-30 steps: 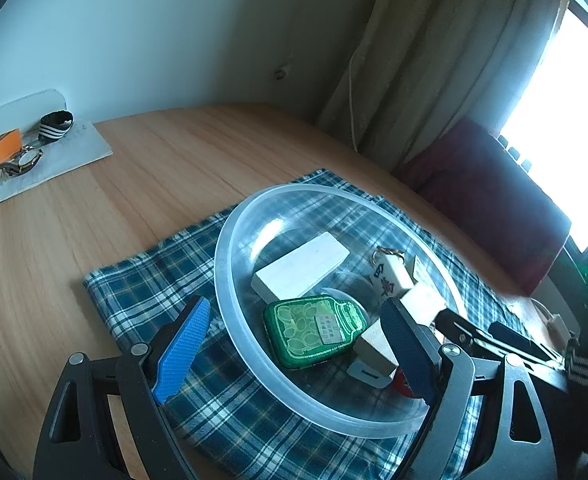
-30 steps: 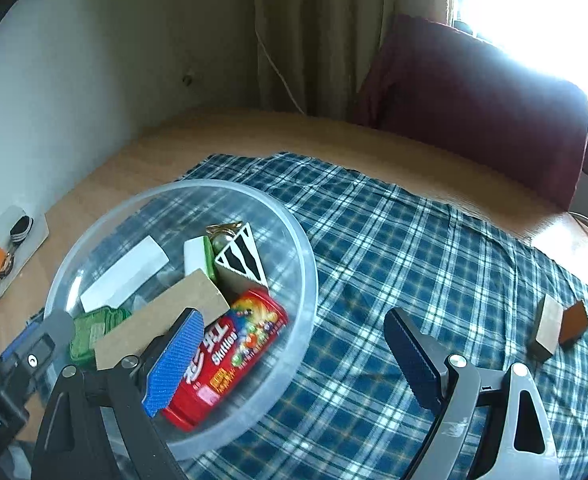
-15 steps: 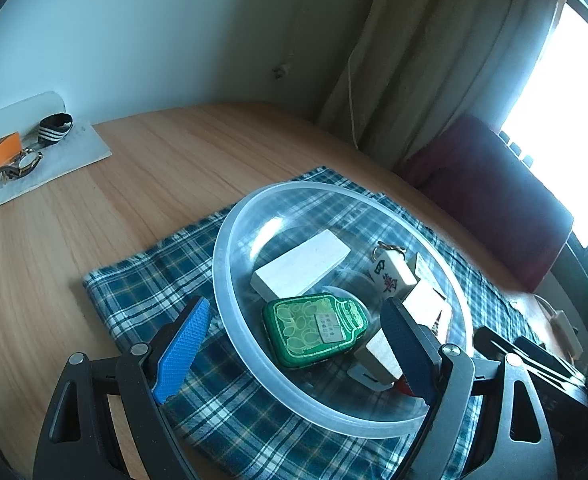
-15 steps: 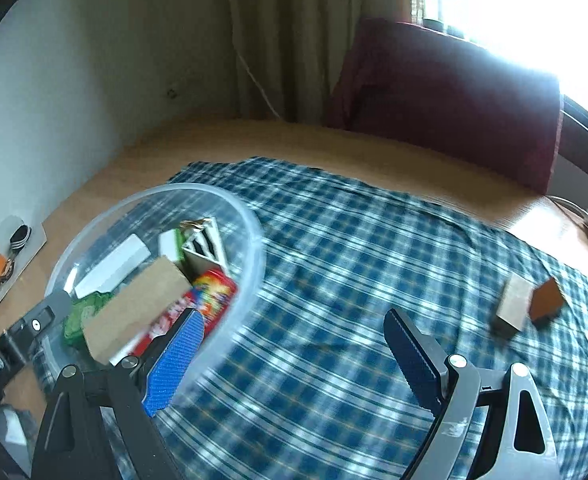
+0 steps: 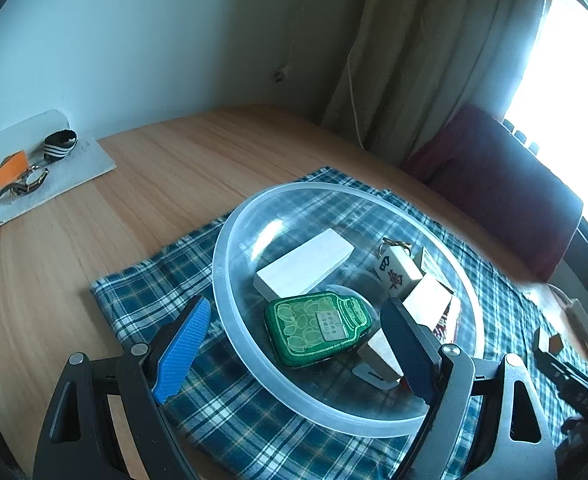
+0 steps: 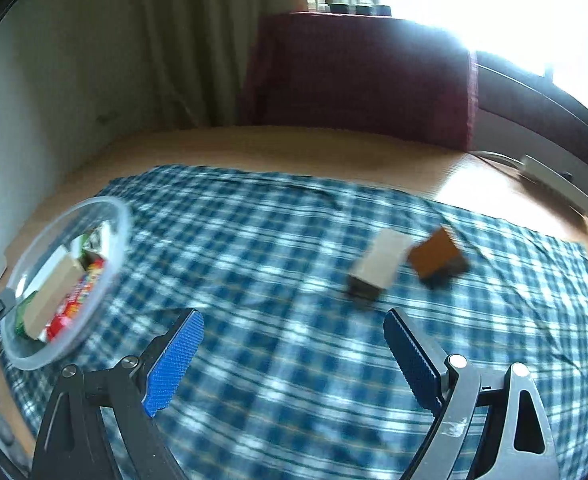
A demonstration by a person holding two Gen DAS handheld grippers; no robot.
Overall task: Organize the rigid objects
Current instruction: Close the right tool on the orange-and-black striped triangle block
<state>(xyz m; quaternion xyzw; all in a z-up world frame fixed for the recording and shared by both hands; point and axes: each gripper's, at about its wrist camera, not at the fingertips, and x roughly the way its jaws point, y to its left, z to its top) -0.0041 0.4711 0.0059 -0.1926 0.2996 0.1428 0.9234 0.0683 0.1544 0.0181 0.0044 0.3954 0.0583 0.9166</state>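
A clear plastic bowl (image 5: 230, 320) sits on the blue plaid cloth (image 5: 146, 296). It holds a white block (image 5: 305, 266), a green bottle-shaped tin (image 5: 317, 326), a mahjong tile keychain (image 5: 395, 274), a tan wooden block (image 5: 425, 298) and a red candy pack (image 5: 445, 322). My left gripper (image 5: 294, 342) hangs open over the bowl's near side, holding nothing. My right gripper (image 6: 294, 348) is open above bare cloth (image 6: 294, 400). Ahead of it lie a tan block (image 6: 377, 268) and an orange-brown block (image 6: 435, 256). The bowl (image 6: 106, 292) shows at the right wrist view's left edge.
A white tray (image 5: 66, 178) with a watch, an orange tag and a striped item lies at the table's far left. A dark red chair back (image 6: 361, 80) stands behind the table, next to curtains. A white power strip (image 6: 557, 186) lies at the far right.
The right gripper has swung right, away from the bowl, so the two loose blocks now sit ahead of it. The left gripper has barely moved.
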